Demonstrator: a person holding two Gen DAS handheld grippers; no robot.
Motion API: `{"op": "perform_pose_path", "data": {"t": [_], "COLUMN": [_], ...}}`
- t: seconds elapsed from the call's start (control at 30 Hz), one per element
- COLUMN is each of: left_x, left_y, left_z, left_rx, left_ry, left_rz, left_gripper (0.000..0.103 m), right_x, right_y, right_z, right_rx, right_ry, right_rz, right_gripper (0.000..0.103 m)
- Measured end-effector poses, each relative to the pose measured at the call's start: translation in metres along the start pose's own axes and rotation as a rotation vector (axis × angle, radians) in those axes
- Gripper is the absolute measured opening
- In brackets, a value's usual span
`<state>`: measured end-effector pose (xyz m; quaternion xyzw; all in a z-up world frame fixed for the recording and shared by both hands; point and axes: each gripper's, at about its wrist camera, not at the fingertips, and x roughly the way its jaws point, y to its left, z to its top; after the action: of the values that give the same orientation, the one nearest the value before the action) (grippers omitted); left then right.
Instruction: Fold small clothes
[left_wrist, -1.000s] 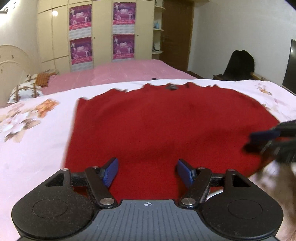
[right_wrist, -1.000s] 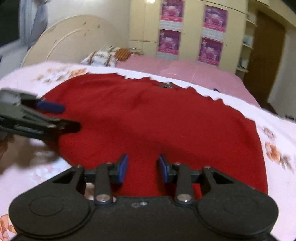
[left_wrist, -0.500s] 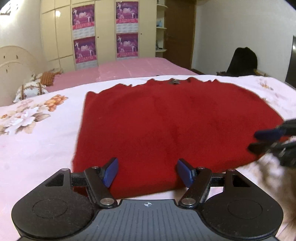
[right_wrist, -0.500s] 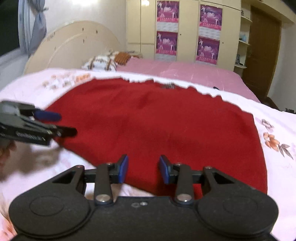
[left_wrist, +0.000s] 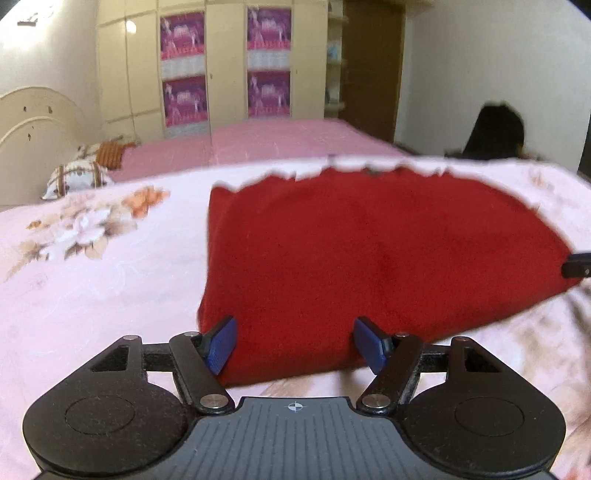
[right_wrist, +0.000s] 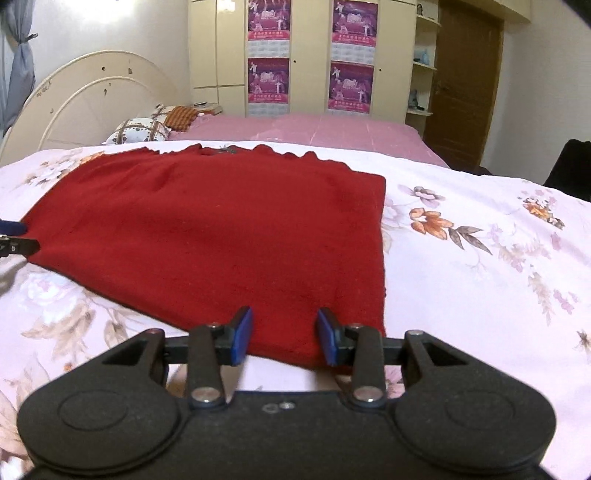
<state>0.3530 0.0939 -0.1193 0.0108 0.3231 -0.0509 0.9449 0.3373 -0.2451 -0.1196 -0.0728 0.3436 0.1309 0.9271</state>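
A red knitted garment (left_wrist: 369, 258) lies flat on the floral bedspread, its scalloped hem at the far side; it also shows in the right wrist view (right_wrist: 221, 229). My left gripper (left_wrist: 295, 343) is open, its blue pads on either side of the garment's near left corner, just above the cloth. My right gripper (right_wrist: 284, 336) is open over the near right corner. The tip of the right gripper (left_wrist: 576, 266) shows at the right edge of the left wrist view. The tip of the left gripper (right_wrist: 14, 240) shows at the left edge of the right wrist view.
The pale floral bedspread (right_wrist: 480, 258) surrounds the garment. A second bed with a pink cover (right_wrist: 314, 129) and pillows (right_wrist: 140, 129) lies behind. Wardrobes with posters (right_wrist: 306, 55) line the far wall. A dark chair (left_wrist: 495, 133) stands at the right.
Both grippers have drawn back toward the garment's near edge and apart toward its corners. Both stay open. The garment has not moved.
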Motion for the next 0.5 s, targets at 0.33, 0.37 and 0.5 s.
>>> {"op": "perform_pose_path", "data": {"t": [0.33,0.37,0.5], "left_x": [0.016,0.015,0.014], "left_y": [-0.011,-0.011,-0.012], "left_z": [-0.014,-0.013,-0.013], "left_rx": [0.033,0.041,0.042], "left_ry": [0.047,0.052,0.054], "left_rz": [-0.002,0.004,0.009], "left_gripper": [0.075,0.075,0.077], "right_x": [0.007,0.007,0.012], "right_y": [-0.011,-0.011,-0.007], "right_z": [-0.007,-0.006,-0.003], "right_rx": [0.018,0.012,-0.024], "right_ry": [0.018,0.023,0.029], "right_rz": [-0.04,-0.04,-0.053], "right_gripper": [0.034,0.034,0.035]}}
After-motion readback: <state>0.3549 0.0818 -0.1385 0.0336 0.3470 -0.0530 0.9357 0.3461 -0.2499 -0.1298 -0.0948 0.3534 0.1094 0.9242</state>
